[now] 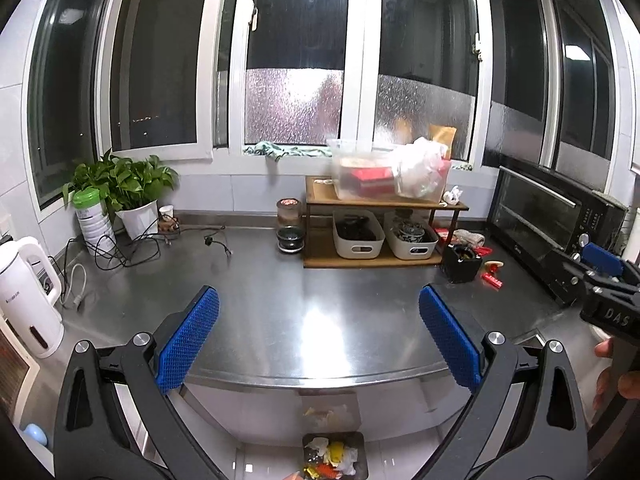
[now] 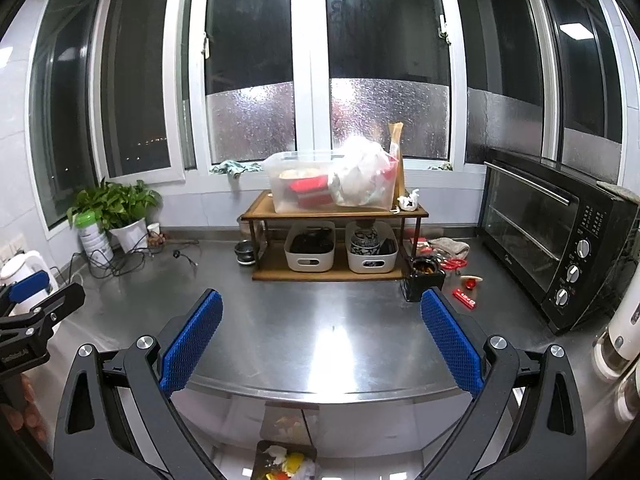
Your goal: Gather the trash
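My left gripper (image 1: 319, 320) is open and empty, held above the front edge of the steel counter (image 1: 260, 280). My right gripper (image 2: 322, 320) is open and empty too, beside it to the right; it also shows at the right edge of the left wrist view (image 1: 604, 280). On the floor below the counter edge stands a dark bin (image 1: 335, 456) holding white, yellow and red scraps; it also shows in the right wrist view (image 2: 286, 462). A red wrapper (image 2: 465, 299) and a small red-and-tan piece (image 2: 471, 281) lie on the counter near the oven.
A wooden shelf (image 2: 336, 210) at the back carries a clear tub with bags; two white baskets sit under it. A black cup (image 2: 423, 278) stands right of the shelf. A black oven (image 2: 560, 240) is on the right. A kettle (image 1: 28, 292), plant (image 1: 128, 188) and cables are on the left.
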